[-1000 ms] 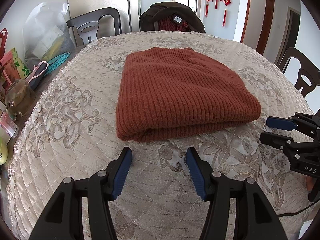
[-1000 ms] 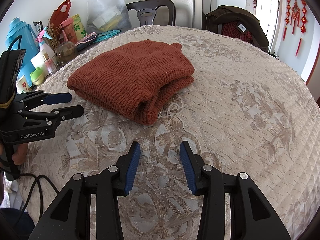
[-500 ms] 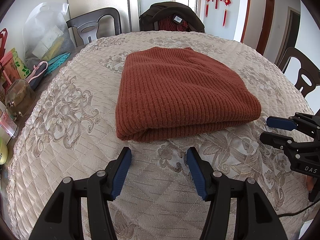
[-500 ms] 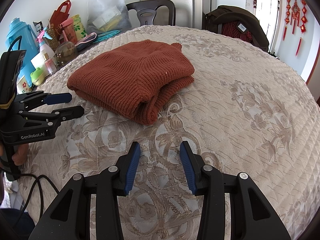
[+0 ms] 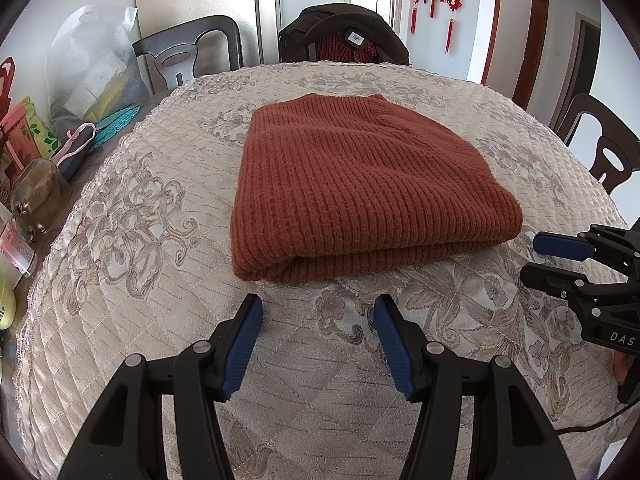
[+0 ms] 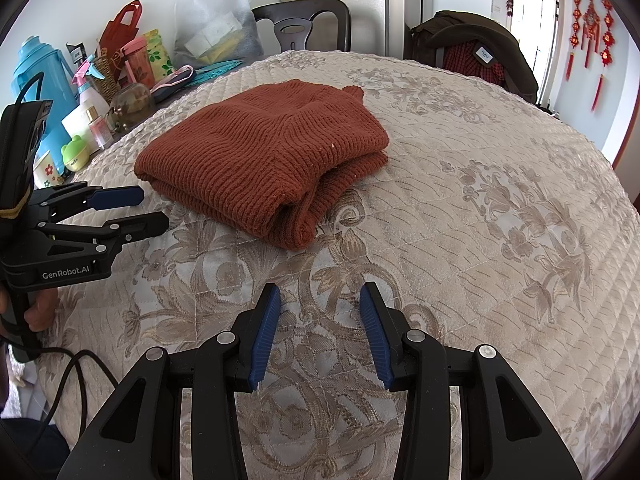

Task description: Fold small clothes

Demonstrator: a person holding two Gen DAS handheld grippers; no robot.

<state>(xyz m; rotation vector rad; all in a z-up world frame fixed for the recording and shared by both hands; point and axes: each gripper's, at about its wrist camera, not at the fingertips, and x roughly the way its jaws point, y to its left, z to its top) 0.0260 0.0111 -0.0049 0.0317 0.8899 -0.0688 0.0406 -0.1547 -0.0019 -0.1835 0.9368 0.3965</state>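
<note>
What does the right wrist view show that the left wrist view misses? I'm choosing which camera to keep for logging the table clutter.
Only the right wrist view shows the blue thermos, the green frog jar and the hand that holds the left gripper.

Only the left wrist view shows the brown door and the dark chair at the table's right edge.

Both show the folded rust sweater on the quilted tablecloth, the white bag, the jacket-draped chair, and both grippers open and empty, the right gripper short of the sweater.
</note>
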